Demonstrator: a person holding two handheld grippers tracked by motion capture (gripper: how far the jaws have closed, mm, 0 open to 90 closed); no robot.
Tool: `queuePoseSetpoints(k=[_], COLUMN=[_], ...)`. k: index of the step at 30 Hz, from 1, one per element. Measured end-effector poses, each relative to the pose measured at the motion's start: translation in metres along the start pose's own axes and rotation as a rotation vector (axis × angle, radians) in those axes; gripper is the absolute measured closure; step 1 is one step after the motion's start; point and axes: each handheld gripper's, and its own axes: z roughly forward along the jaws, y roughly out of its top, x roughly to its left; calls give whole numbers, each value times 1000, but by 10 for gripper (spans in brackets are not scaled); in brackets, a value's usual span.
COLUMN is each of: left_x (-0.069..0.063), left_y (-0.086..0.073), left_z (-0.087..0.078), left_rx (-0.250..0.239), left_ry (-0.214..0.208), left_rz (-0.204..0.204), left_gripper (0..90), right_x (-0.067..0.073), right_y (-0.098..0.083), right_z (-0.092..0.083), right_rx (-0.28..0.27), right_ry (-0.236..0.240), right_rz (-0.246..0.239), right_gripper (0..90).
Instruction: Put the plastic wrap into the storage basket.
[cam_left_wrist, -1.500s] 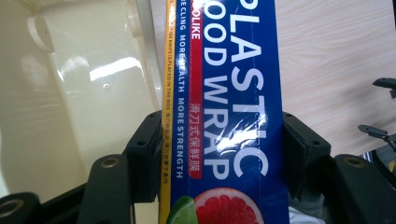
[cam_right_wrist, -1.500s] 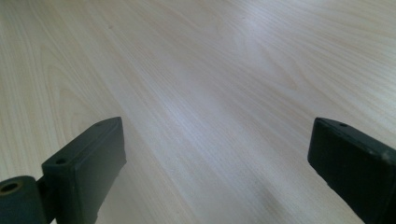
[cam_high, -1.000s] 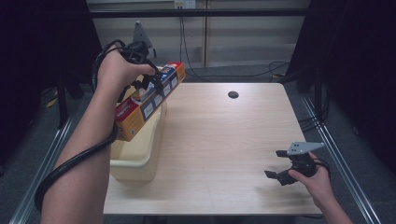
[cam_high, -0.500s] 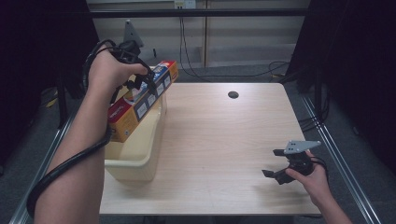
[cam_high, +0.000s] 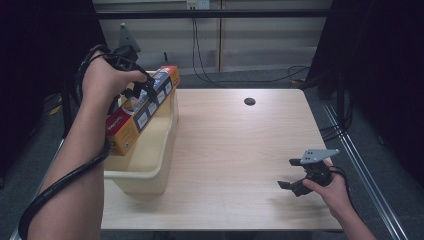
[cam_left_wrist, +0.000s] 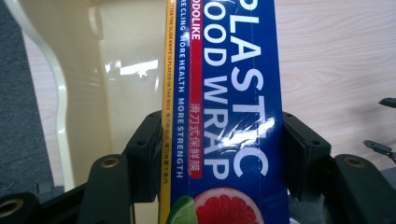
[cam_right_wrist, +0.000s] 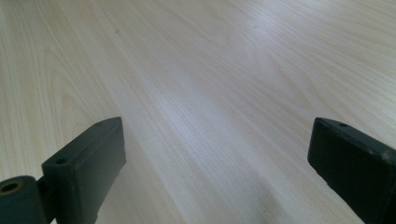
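My left gripper (cam_high: 141, 91) is shut on a long box of plastic food wrap (cam_high: 142, 110), blue on one face, orange and yellow on the sides. The box hangs tilted over a cream plastic bin (cam_high: 150, 165) at the table's left edge, its low end inside the bin. In the left gripper view both black jaws press the box (cam_left_wrist: 224, 93) from either side, with the bin's inner wall (cam_left_wrist: 126, 70) behind it. My right gripper (cam_high: 291, 173) rests low over the table near the front right, open, with bare wood between its jaws (cam_right_wrist: 215, 154).
The wooden table (cam_high: 240, 145) has a round cable hole (cam_high: 249, 101) at the back. Cables hang behind the table's far edge. A thick black cable trails from the left gripper along the forearm.
The left hand has carried the box leftward and a little lower, so it now sits over the bin rather than over the bin's right rim. The right gripper has stayed put.
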Motion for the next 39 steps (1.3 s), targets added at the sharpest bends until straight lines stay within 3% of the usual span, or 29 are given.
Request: queuePoseSetpoints(k=[22,39], left_x=[18,29], left_y=[-12,-20], left_z=[5,18], left_rx=[-20,3], left_ry=[38,48], left_rz=[-52,-79], left_gripper=[407,406], right_x=[1,2], right_y=[3,3], right_z=[4,5], right_rx=[1,3], right_ry=[9,11], right_rz=[-17,-16], right_gripper=[39,39])
